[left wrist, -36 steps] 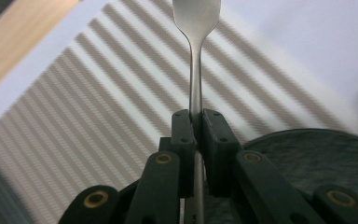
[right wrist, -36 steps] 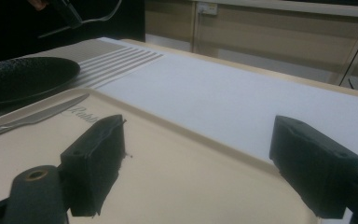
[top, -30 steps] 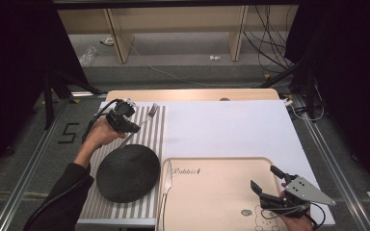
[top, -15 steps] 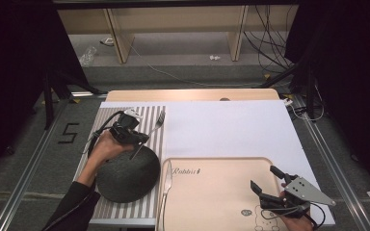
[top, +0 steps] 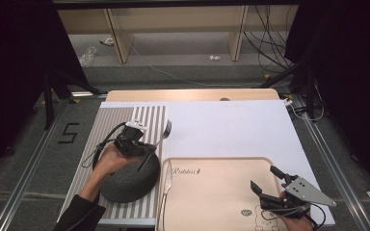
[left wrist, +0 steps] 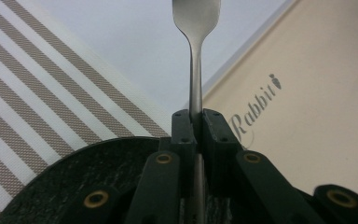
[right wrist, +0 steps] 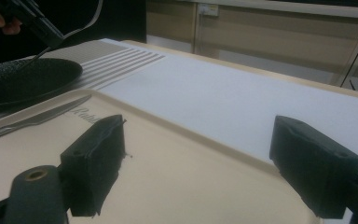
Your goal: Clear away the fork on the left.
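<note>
Left fingers [left wrist: 184, 133] pinch the slim silver metal fork [left wrist: 195, 74] tight, right gripper [top: 269, 185] gapes empty, so we'd lower it level beside the beige plastic tray [top: 221, 202], near the butter knife [top: 166, 179].

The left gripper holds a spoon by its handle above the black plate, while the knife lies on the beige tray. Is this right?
Not quite: the left gripper holds a fork, not a spoon; the high view shows its tines. It is over the black plate, and the knife lies on the beige tray.
</note>
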`<state>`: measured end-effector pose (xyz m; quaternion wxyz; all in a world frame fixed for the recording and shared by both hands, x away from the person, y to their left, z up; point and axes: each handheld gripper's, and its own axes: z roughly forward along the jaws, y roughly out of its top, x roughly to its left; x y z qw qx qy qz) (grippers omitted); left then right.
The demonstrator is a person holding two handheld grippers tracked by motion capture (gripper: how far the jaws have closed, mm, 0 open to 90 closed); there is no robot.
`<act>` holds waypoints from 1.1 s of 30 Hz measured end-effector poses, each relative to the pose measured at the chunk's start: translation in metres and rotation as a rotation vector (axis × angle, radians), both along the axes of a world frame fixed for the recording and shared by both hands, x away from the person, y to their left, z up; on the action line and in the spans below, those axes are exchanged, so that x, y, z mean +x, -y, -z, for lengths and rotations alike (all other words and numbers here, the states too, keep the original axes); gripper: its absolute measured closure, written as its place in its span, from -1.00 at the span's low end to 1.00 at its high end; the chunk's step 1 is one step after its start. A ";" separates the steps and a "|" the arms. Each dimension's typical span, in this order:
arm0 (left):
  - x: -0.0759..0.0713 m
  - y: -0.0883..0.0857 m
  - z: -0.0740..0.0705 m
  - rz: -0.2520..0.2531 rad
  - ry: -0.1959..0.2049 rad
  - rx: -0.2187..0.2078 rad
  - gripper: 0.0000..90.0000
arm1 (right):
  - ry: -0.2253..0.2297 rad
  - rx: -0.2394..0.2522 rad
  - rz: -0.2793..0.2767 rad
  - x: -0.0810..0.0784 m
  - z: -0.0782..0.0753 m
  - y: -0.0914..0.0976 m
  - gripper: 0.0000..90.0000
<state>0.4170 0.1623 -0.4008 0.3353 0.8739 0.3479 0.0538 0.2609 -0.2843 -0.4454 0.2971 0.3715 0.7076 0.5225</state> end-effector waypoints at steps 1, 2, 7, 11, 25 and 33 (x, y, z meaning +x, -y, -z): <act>-0.002 0.002 0.000 0.010 -0.004 0.004 0.86 | -0.002 -0.002 0.001 0.000 0.000 0.000 -0.58; -0.005 0.005 0.000 0.018 -0.002 0.008 0.86 | 0.000 0.003 0.001 0.000 0.000 0.000 -0.58; -0.015 0.015 -0.001 0.049 -0.002 0.016 0.86 | 0.003 -0.002 -0.001 0.001 0.000 0.001 -0.58; -0.025 0.024 0.000 0.073 -0.004 0.017 0.86 | -0.001 0.001 -0.001 0.000 0.000 0.000 -0.58; -0.051 0.052 0.013 0.154 -0.052 0.032 0.86 | -0.001 -0.002 -0.001 0.000 0.000 0.000 -0.58; -0.057 0.054 0.014 0.164 -0.064 0.007 0.86 | 0.005 -0.002 -0.004 0.000 0.000 -0.001 -0.58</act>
